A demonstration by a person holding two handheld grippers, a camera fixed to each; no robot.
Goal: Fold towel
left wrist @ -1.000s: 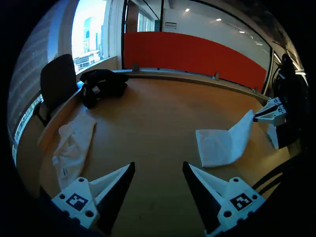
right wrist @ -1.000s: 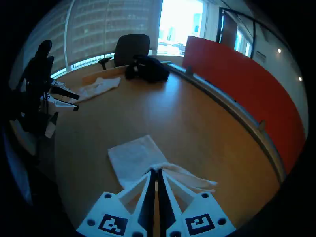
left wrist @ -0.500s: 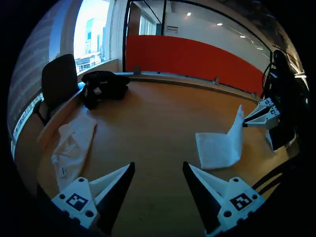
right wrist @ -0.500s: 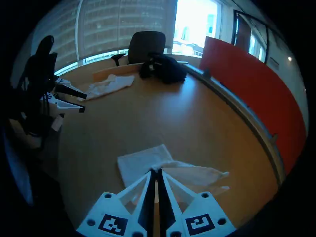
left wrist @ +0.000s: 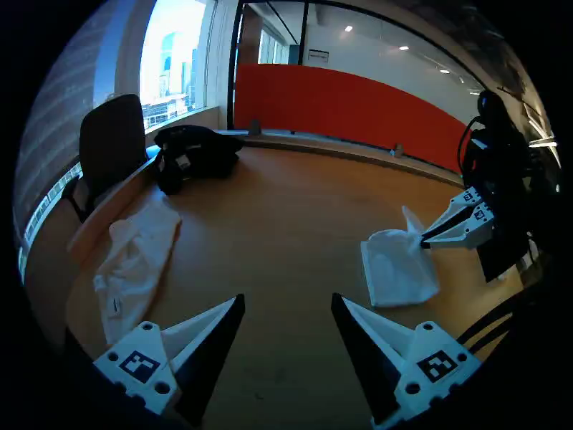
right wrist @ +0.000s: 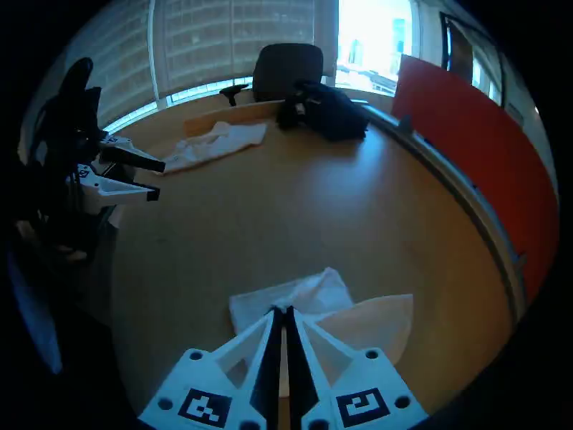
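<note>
The white towel [left wrist: 397,269] lies out on the wooden table [left wrist: 286,201]. Its lifted half, which stood up like a sail a moment ago, has now come over and down onto the flat half, with only a pinched peak still off the cloth. The right claw [right wrist: 281,309] is clamped on that peak, fingers tight together. This fold looks all but laid, and I'd guess letting go and smoothing come next. The left claw [left wrist: 286,297] hangs spread wide and empty, well apart from the towel. A second pale cloth [left wrist: 136,258] lies crumpled near the table's edge.
</note>
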